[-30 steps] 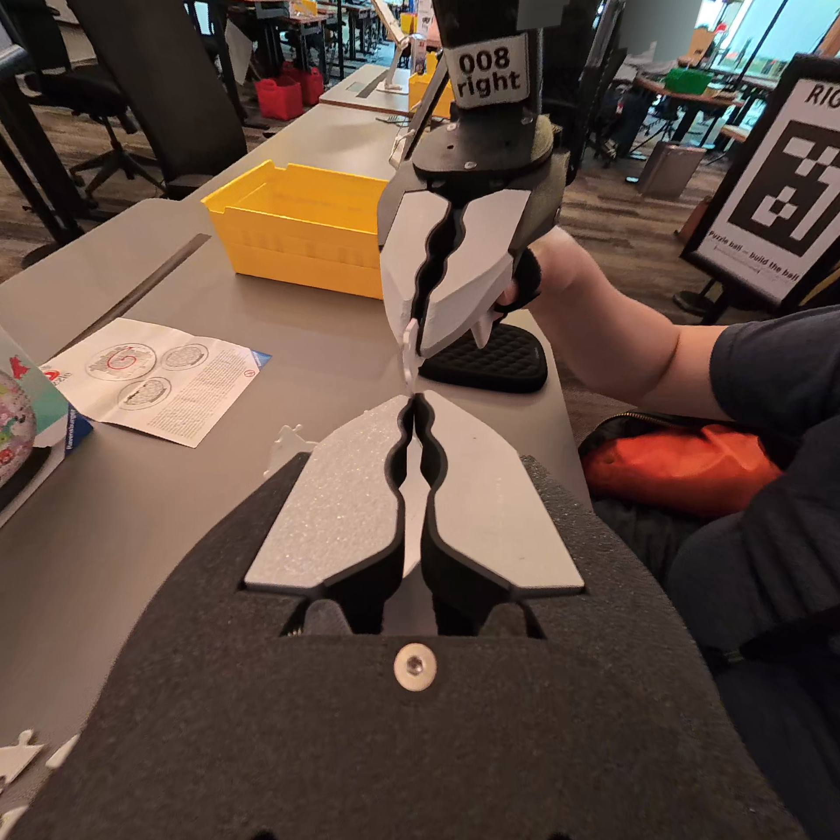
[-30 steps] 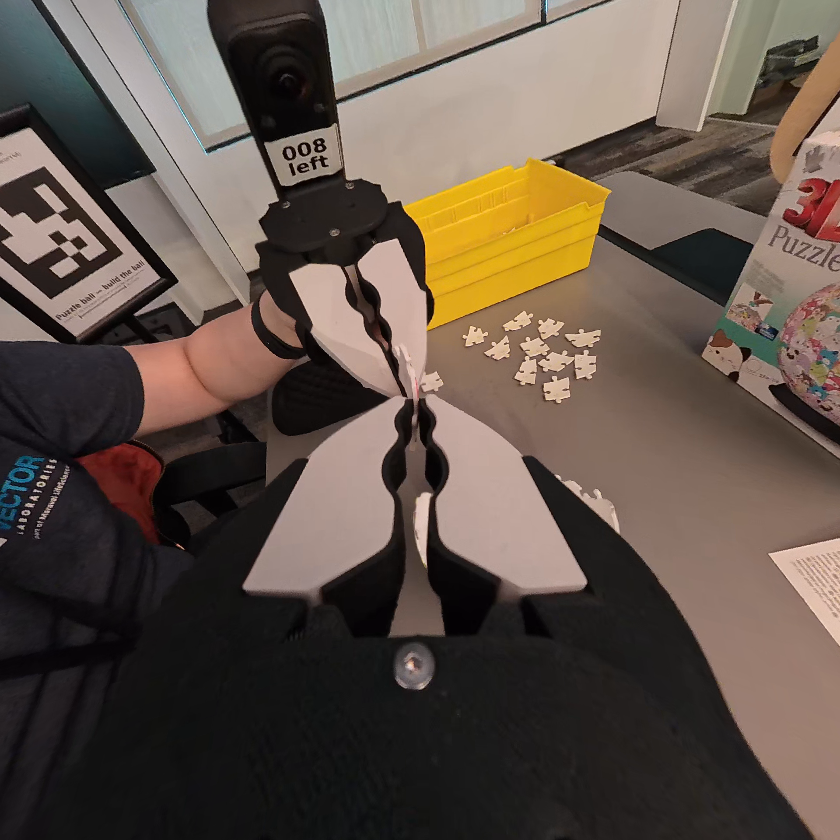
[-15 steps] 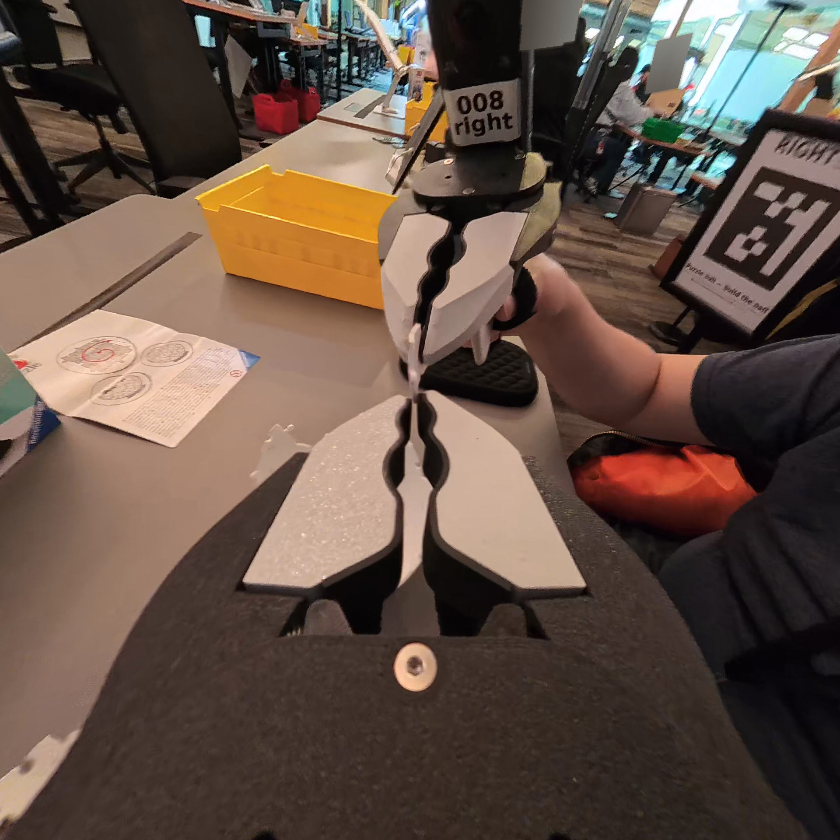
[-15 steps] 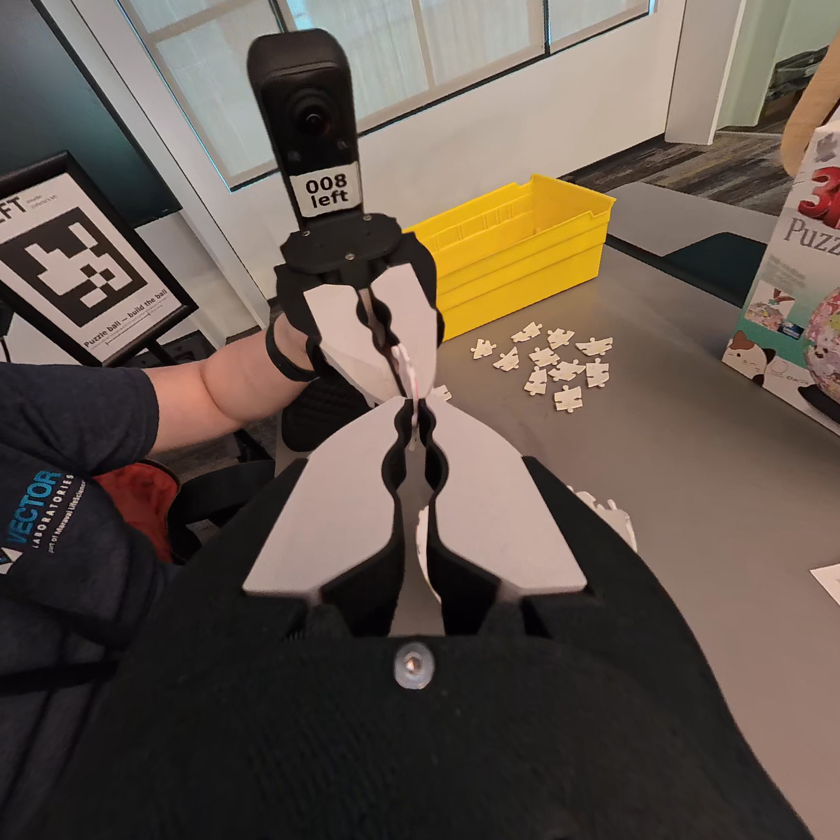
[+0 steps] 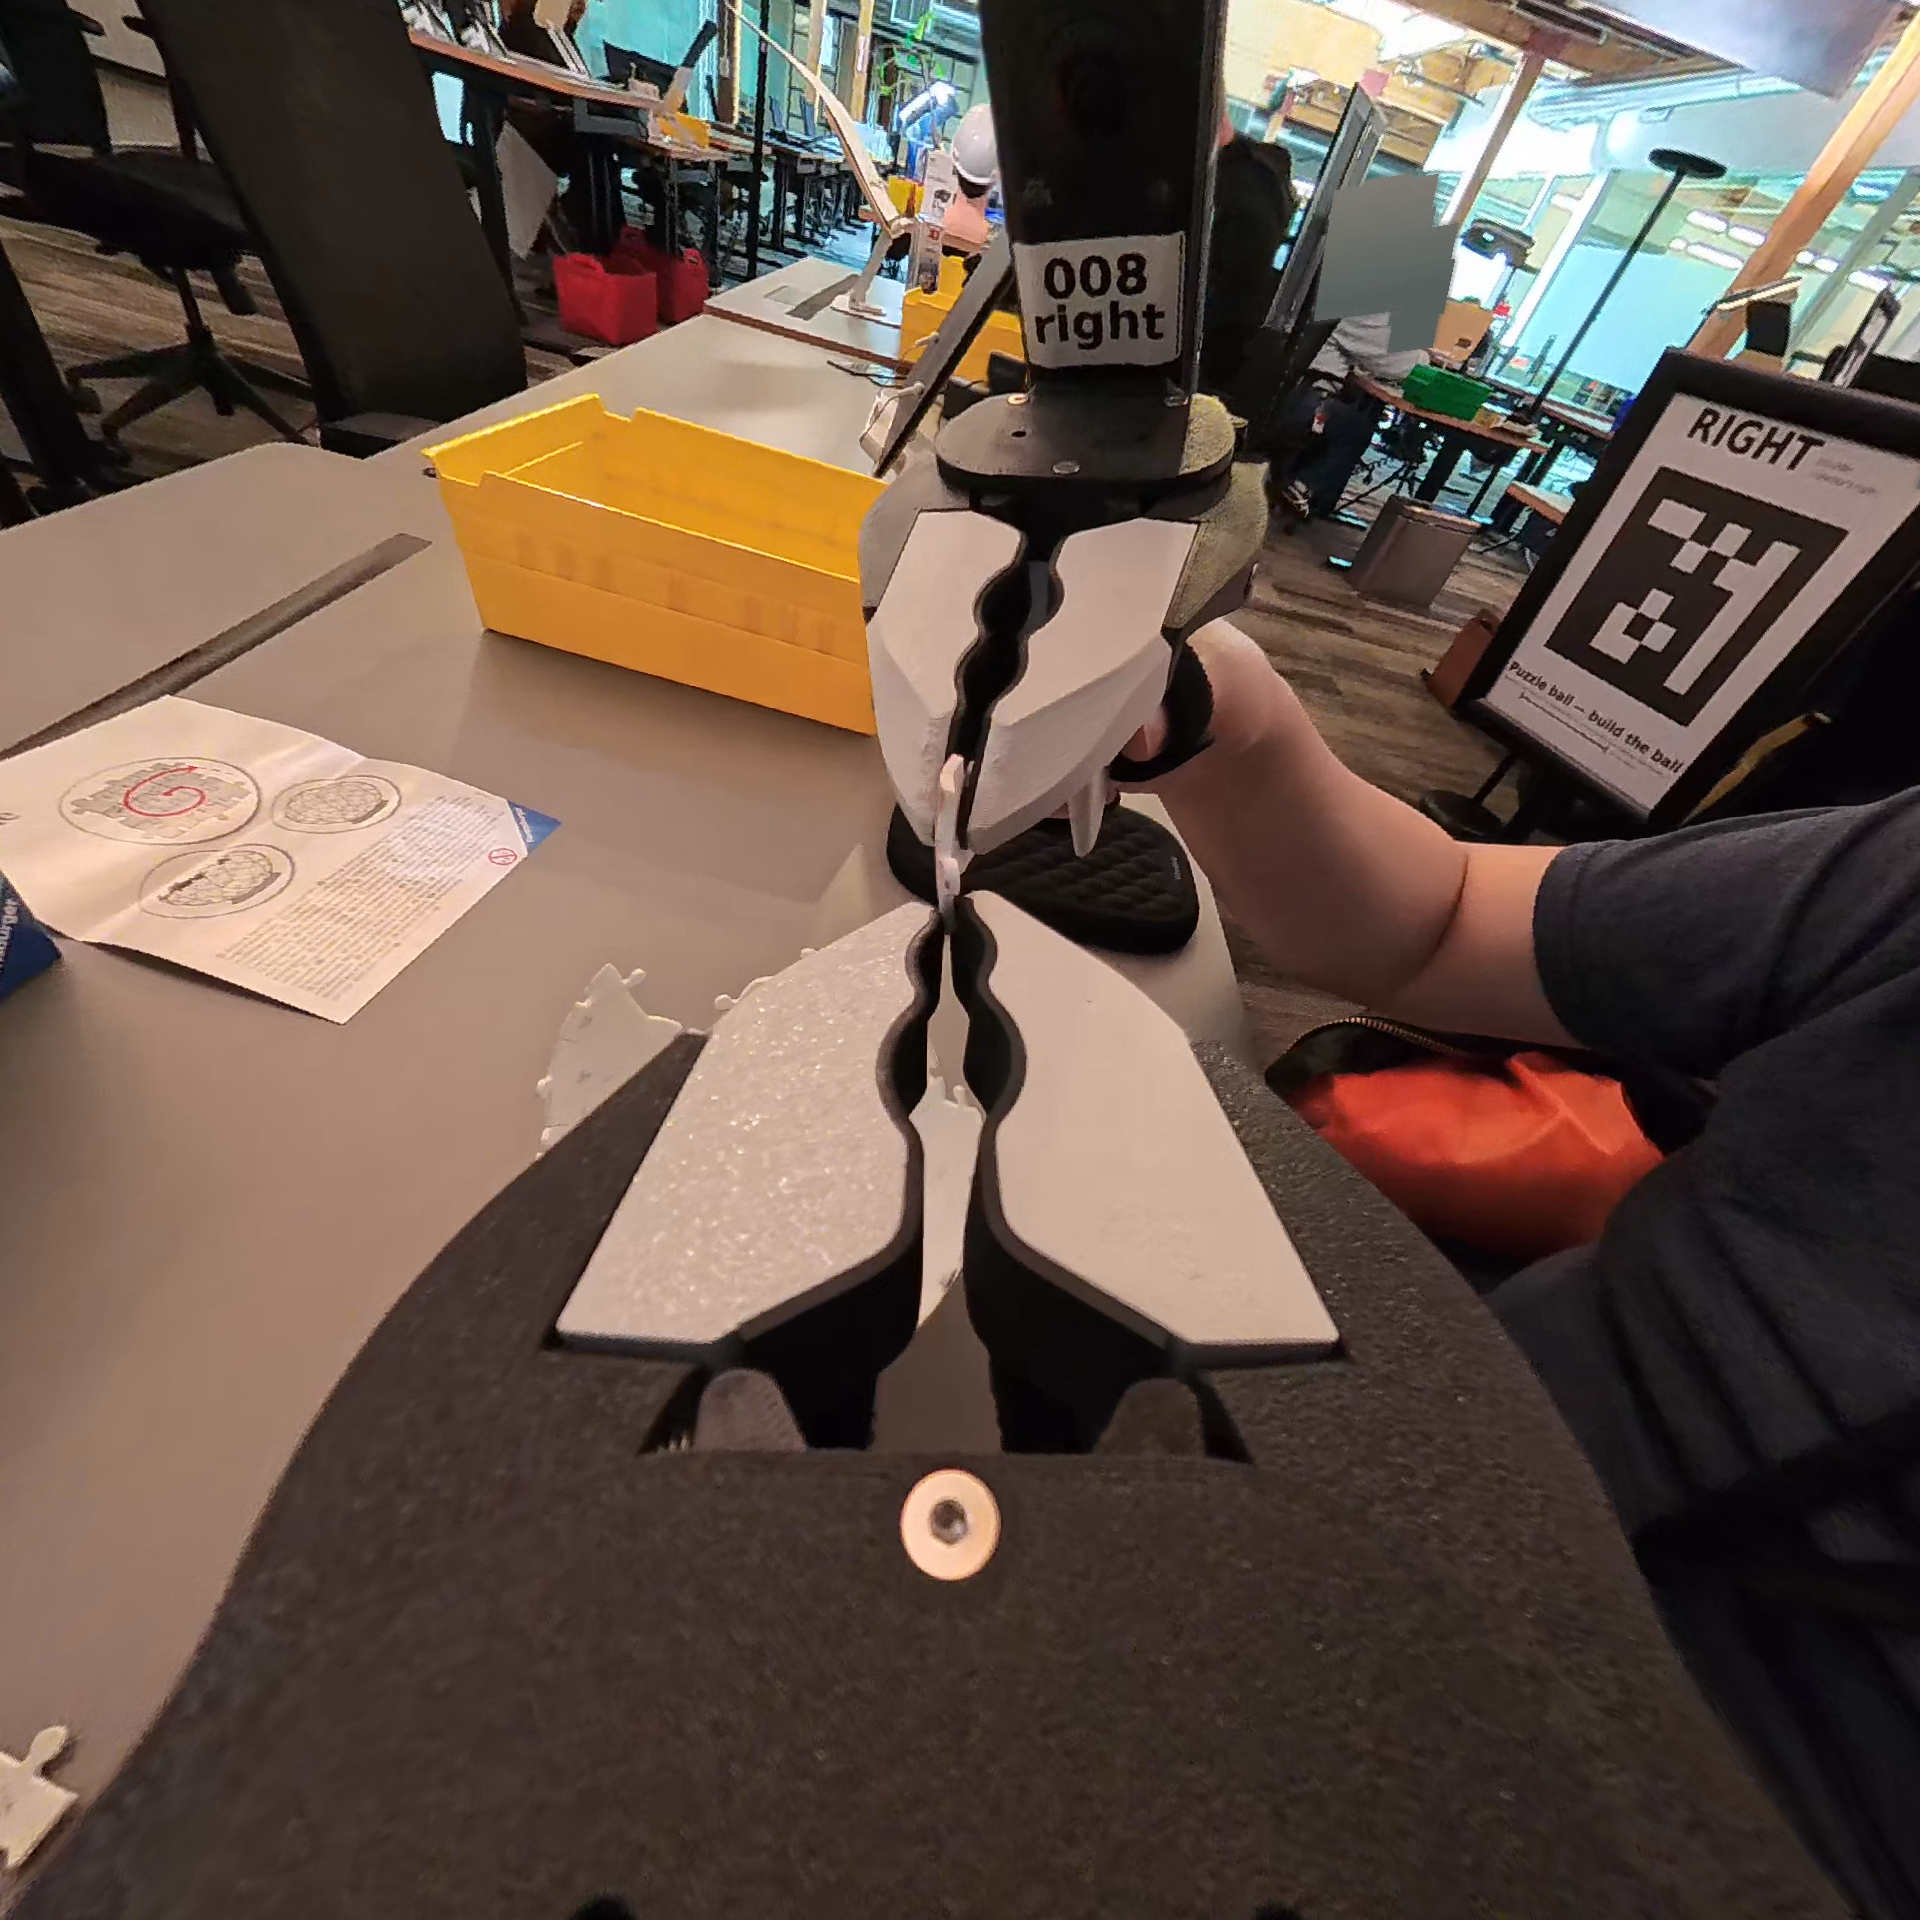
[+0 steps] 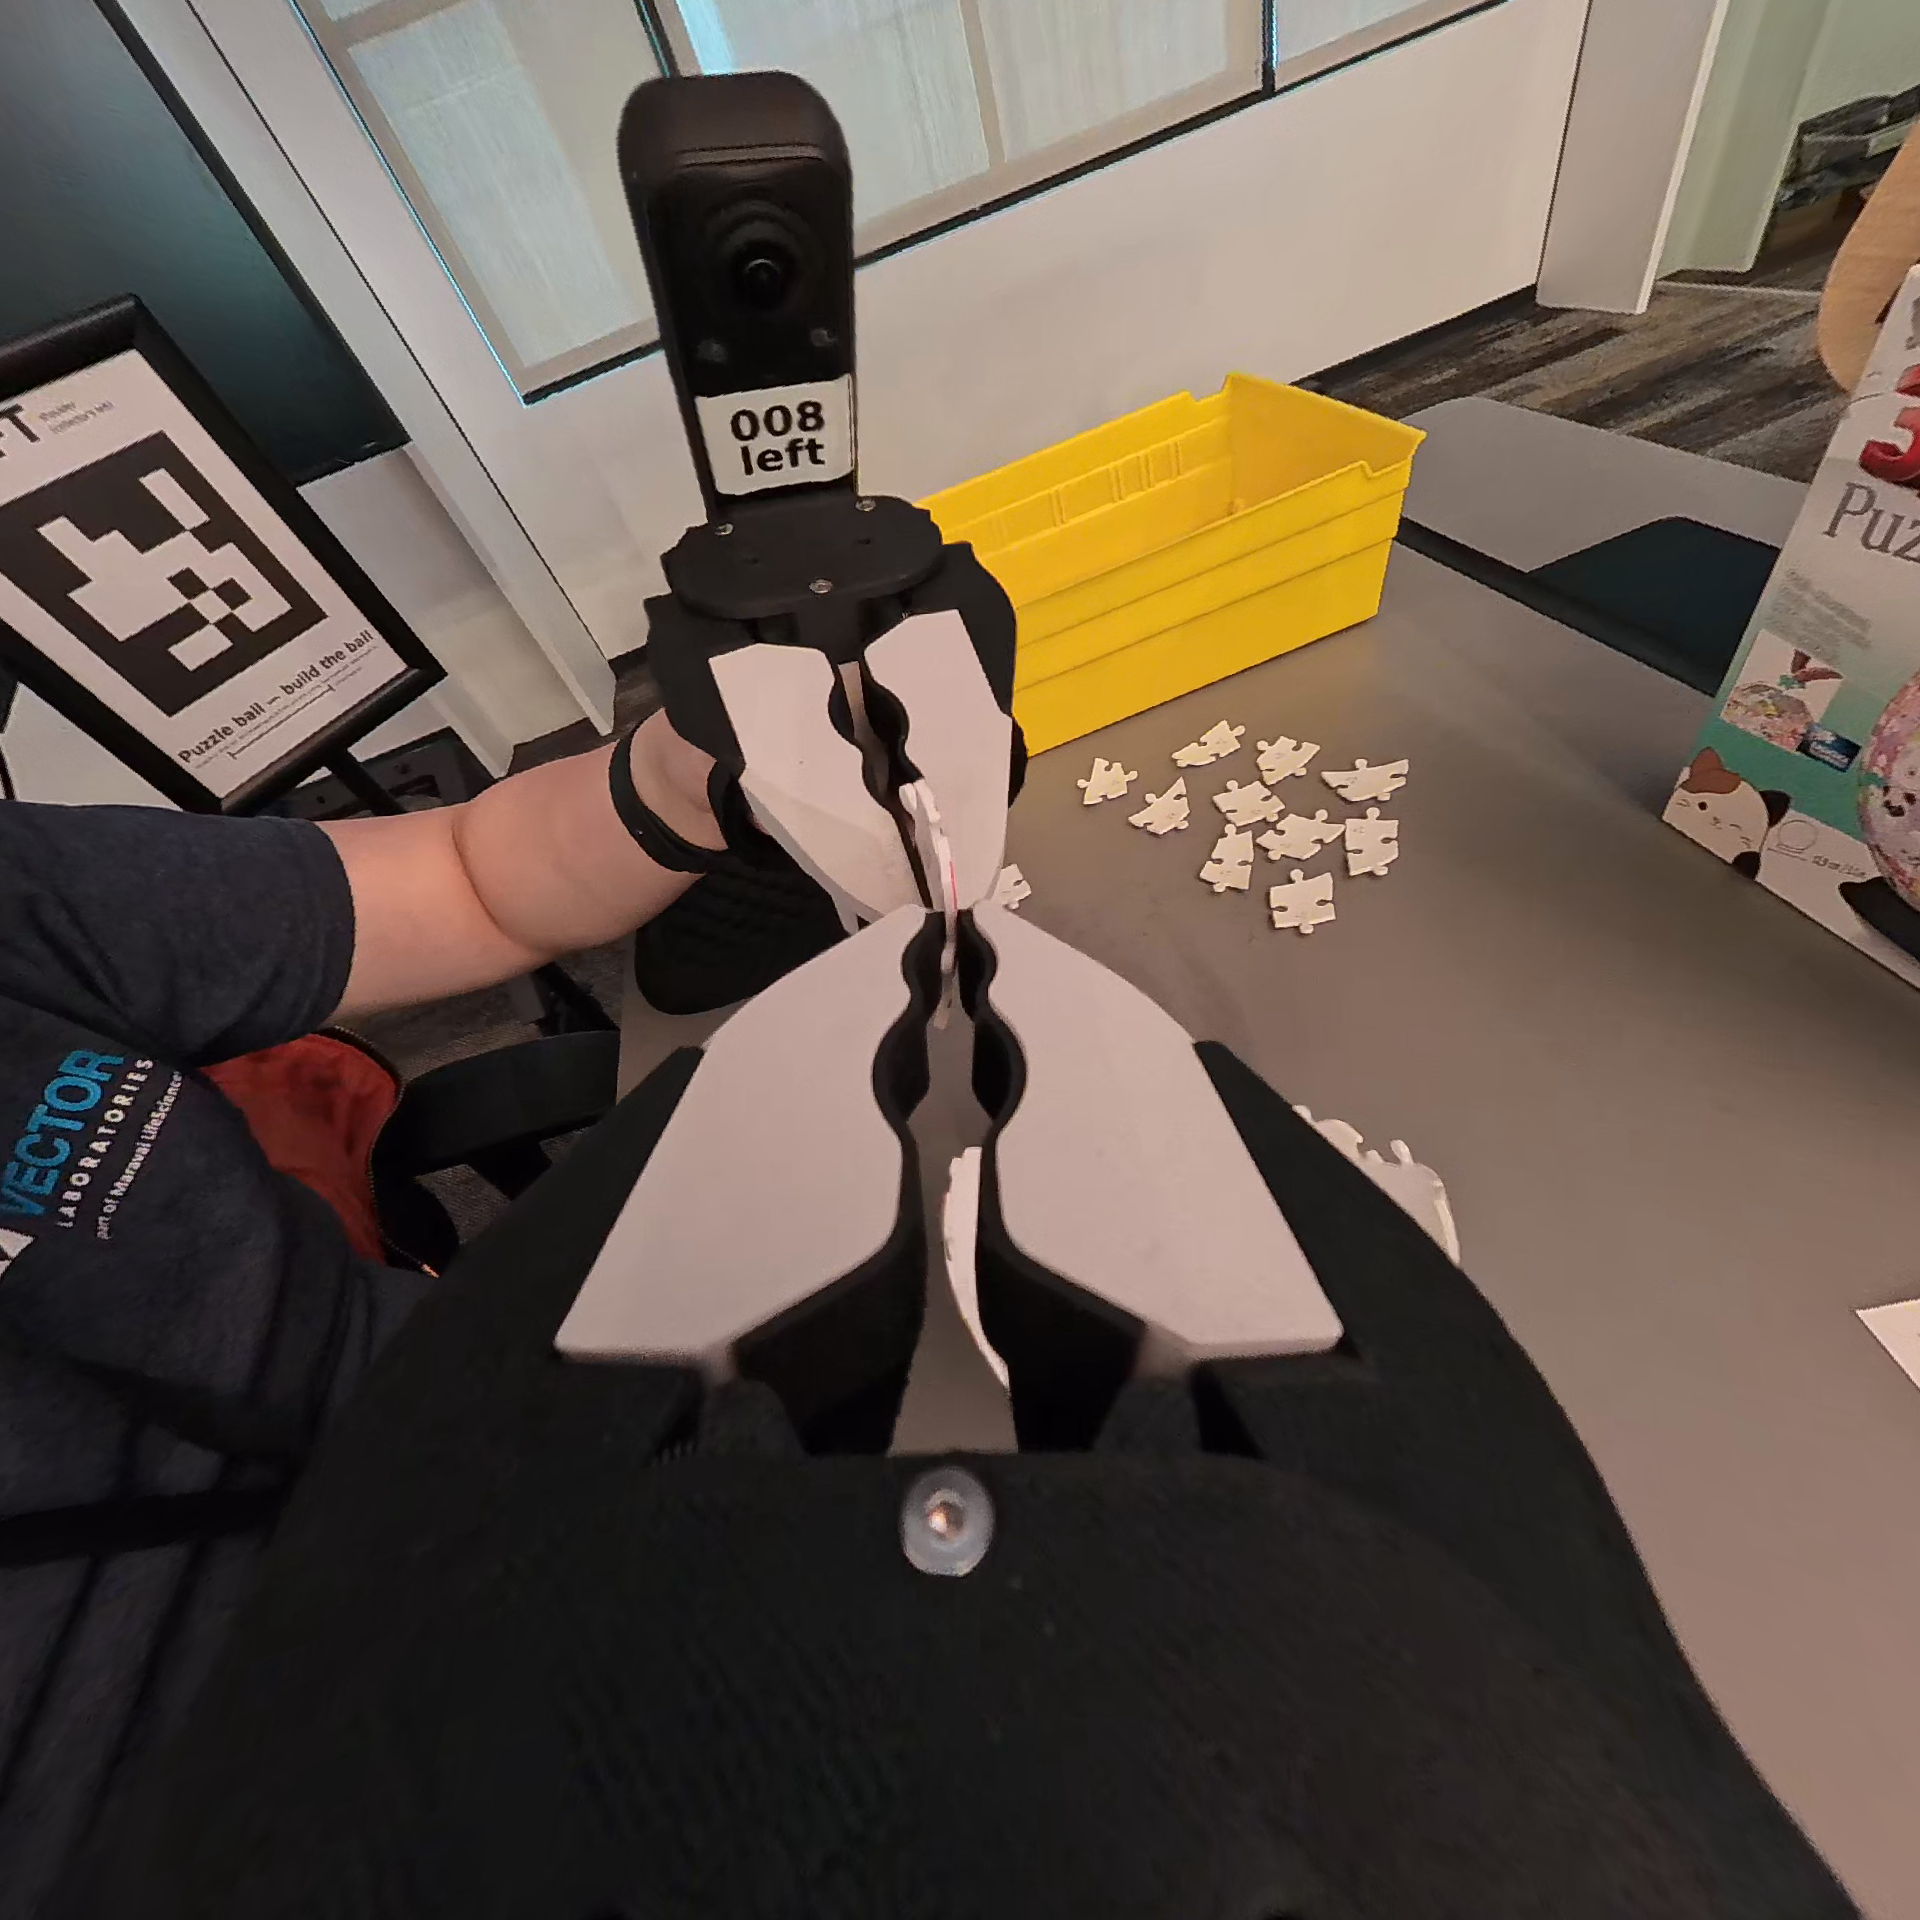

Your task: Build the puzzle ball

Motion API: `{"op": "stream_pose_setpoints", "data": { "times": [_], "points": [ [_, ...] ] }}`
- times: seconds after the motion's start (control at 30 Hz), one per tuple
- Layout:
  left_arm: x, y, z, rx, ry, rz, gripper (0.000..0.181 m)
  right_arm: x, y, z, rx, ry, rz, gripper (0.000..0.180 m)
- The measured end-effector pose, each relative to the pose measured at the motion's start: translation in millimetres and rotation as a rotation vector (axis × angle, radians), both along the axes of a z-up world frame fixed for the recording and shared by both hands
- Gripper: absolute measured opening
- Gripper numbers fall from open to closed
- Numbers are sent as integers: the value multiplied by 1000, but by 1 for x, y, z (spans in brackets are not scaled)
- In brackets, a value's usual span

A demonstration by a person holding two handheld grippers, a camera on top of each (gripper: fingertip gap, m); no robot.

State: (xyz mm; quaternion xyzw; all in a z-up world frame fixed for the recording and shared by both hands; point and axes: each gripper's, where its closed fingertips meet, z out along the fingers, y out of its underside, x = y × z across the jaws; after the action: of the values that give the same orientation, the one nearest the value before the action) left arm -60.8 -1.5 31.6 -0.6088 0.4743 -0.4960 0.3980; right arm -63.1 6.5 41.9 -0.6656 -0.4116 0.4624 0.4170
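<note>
Tip to tip, both tongs (image 5: 948,914) (image 6: 948,925) pinch puzzle pieces (image 5: 951,821).

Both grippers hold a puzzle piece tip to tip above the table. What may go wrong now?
1. The left gripper and right gripper each pinch a thin piece only at the tips; pushing may twist one or make it slip out.
2. A dropped piece could land near the table edge and fall off.
</note>
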Motion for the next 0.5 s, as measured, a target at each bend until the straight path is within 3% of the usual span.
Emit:
{"op": "stream_pose_setpoints", "data": {
  "times": [0.2, 0.3, 0.5],
  "points": [
    [-4, -3, -2, -6, 26, -11, 1, -3, -6, -3, 0, -18, 48, 5],
    [-5, -3, -3, -17, 33, -13, 1, -2, -6, -1, 45, -42, 30, 20],
    [-5, -6, -11, -27, 57, -22, 1, -1, -5, 1, 109, -162, 42, 20]
  ]
}}
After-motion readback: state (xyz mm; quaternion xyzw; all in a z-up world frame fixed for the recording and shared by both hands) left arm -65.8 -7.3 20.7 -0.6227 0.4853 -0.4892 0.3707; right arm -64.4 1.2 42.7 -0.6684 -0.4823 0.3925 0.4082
